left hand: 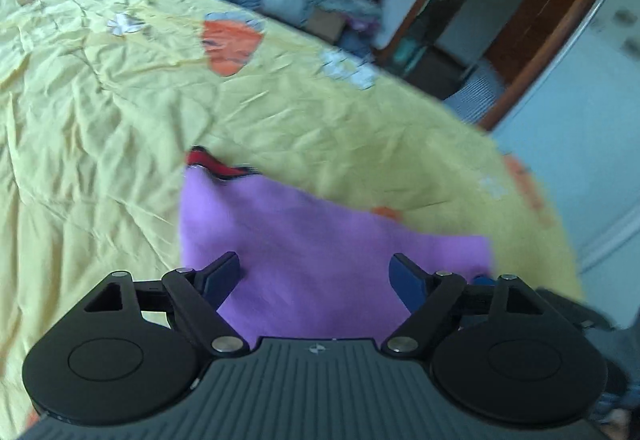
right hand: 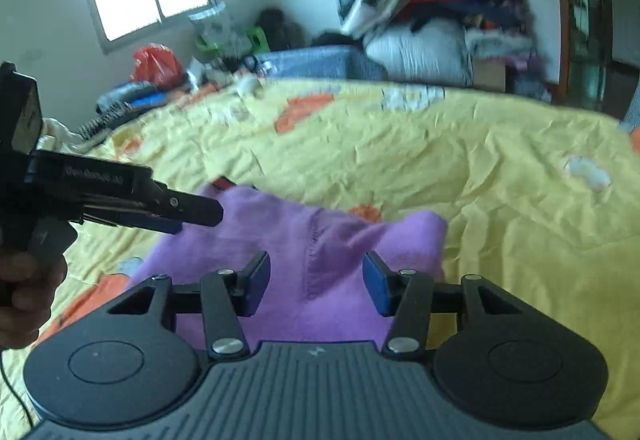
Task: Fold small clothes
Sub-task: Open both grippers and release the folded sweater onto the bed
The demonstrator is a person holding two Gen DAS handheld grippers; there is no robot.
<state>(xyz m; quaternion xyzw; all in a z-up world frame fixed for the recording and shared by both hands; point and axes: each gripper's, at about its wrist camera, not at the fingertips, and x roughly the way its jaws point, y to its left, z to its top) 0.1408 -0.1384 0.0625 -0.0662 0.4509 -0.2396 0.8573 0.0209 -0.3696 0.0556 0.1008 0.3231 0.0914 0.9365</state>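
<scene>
A small purple garment (left hand: 304, 240) with a red and black trim (left hand: 216, 163) at its far end lies on the yellow bedspread (left hand: 100, 119). My left gripper (left hand: 314, 276) is open just above its near part, nothing between the fingers. In the right wrist view the same purple garment (right hand: 320, 240) lies partly folded with a raised fold on its right. My right gripper (right hand: 316, 280) is open over its near edge. The left gripper (right hand: 192, 215) shows there from the side, over the garment's left part.
The yellow bedspread (right hand: 480, 167) has orange and white patches. A tall pile of clothes and bedding (right hand: 440, 11) sits beyond the bed's far edge. A red bag (right hand: 156, 63), a hairbrush (right hand: 108, 119) and clutter lie at the far left. A doorway (left hand: 500, 19) is on the right.
</scene>
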